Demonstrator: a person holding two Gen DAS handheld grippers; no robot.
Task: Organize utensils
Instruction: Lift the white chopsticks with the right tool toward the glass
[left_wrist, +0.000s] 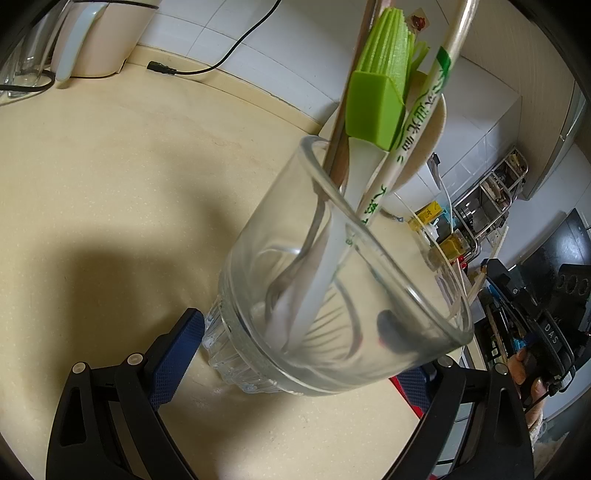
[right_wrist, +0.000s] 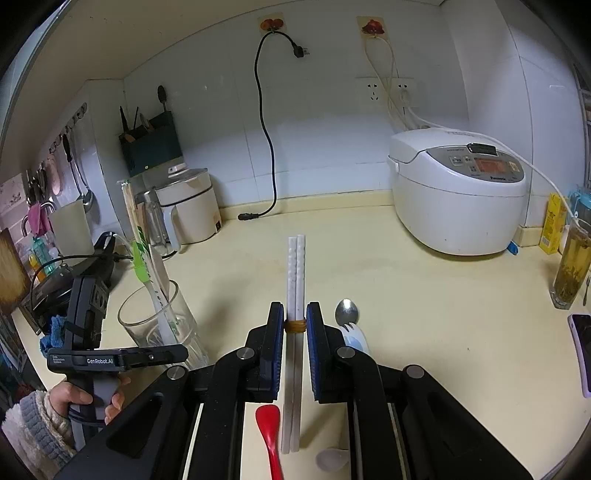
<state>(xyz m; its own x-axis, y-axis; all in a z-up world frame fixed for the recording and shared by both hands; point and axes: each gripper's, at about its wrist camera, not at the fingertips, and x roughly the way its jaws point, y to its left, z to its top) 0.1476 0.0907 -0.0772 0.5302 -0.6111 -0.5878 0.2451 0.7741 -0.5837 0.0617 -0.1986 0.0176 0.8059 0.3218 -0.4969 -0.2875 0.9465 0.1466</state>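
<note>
White chopsticks (right_wrist: 295, 280) clenched in right claw (right_wrist: 295, 325); left claw (left_wrist: 295, 354) grasps the glass (left_wrist: 332, 295).

White tiled wall (right_wrist: 314, 129) behind a cream countertop (right_wrist: 424, 295).

The left gripper (left_wrist: 295, 354) clasped the base of a clear glass tumbler (left_wrist: 332, 288), its blue pads (left_wrist: 177, 354) pressed to either side. From the glass, ahead of the jaws, rose a green silicone brush (left_wrist: 376, 103), paper-wrapped chopsticks (left_wrist: 410, 122) and a wooden handle (left_wrist: 354, 85). Beyond the right finger, a hand (left_wrist: 524, 373) held the other black gripper (left_wrist: 532, 317).
</note>
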